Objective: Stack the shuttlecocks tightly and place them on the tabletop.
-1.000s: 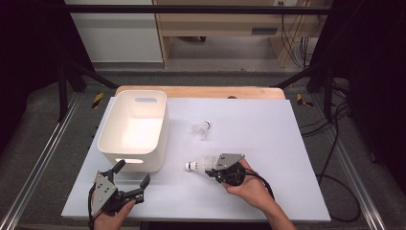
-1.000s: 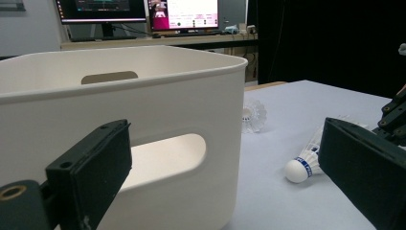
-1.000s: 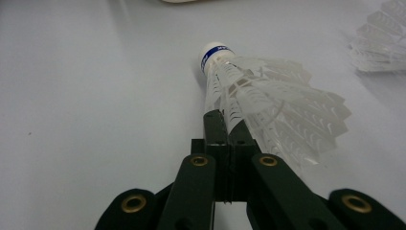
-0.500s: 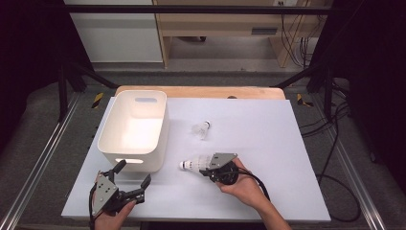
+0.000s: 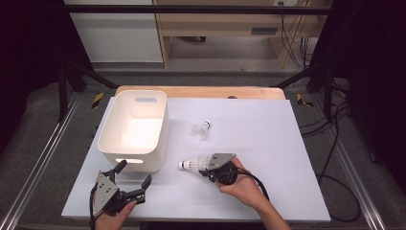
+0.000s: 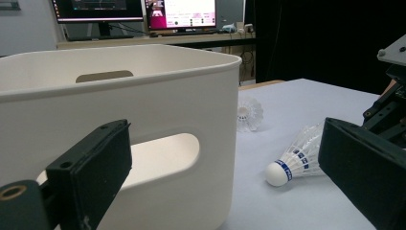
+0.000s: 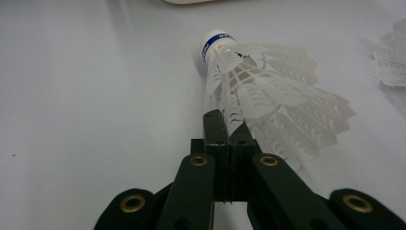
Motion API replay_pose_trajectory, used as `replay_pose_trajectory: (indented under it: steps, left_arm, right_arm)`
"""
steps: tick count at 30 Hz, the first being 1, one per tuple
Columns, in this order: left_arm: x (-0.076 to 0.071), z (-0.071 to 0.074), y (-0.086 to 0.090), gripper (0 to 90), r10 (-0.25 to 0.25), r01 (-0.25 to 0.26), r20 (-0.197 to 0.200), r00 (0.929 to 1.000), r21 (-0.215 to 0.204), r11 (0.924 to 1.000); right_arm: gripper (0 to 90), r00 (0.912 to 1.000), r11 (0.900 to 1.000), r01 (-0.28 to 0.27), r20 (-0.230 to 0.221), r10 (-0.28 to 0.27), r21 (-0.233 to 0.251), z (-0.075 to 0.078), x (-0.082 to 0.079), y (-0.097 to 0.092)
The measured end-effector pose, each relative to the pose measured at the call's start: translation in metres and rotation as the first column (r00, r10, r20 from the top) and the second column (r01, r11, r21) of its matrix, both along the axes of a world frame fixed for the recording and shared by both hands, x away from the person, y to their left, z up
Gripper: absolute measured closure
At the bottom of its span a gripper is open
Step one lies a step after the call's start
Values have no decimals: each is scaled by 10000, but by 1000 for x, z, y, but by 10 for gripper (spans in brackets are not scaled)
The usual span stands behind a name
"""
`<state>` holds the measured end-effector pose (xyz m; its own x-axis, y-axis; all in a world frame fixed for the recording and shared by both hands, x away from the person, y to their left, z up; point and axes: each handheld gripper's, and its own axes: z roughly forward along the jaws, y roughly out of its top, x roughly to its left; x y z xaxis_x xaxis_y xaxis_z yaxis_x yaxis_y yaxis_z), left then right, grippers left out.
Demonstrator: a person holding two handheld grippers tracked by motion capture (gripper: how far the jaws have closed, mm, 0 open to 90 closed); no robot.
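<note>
the right gripper (image 5: 205, 167) has its jaws pinched on the feather skirt of a shuttlecock (image 5: 192, 164) just beside the white bin (image 5: 160, 125); light, crushable feathers, so the skirt's firmer base grips safer; the left gripper (image 5: 133, 173) stands open.

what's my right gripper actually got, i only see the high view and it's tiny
Observer: The right gripper has its jaws shut on the feather skirt of a shuttlecock, not on the cork.
Operator: is the cork marked
Observer: Yes, a blue band runs round the white cork.
Operator: what's past the bin
Observer: Behind the white bin, the left gripper view shows a desk with lit monitors.
</note>
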<state>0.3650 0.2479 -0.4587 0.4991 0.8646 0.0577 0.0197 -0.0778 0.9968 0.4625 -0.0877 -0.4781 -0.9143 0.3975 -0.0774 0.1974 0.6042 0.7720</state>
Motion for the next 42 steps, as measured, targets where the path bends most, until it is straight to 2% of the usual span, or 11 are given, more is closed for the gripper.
replay_pose_trajectory:
  steps: [9, 13, 21, 29, 35, 42]
  left_arm:
    - [0, 0, 0, 44, 0, 0, 4, 10000, -11, 10000]
    - [0, 0, 0, 45, 1, -1, -2, 10000, -14, 10000]
    - [0, 0, -1, 45, -29, 29, -2, 10000, 6, 10000]
    - [1, -1, -2, 44, -33, 33, -20, 10000, 40, 10000]
    - [-2, -1, 1, 39, 169, -169, 20, 9999, -50, 9998]
    - [-2, -1, 0, 36, 247, -247, 1, 9997, -182, 9995]
  right_arm:
    - [893, 10000, 9999, -39, 7, 39, -102, -1, -1, 1]
    - [858, 10000, 9999, -50, -49, 49, -159, -2, 0, 1]
    - [697, 9997, 9993, 183, -129, -187, -311, -1, -4, 0]
    - [561, 9982, 9984, 539, -248, -543, -160, 2, -5, -2]
    - [478, 9967, 9969, 788, -172, -789, -55, 4, -8, -6]
    - [322, 9936, 9931, 1133, 0, -1133, 299, 8, -12, -9]
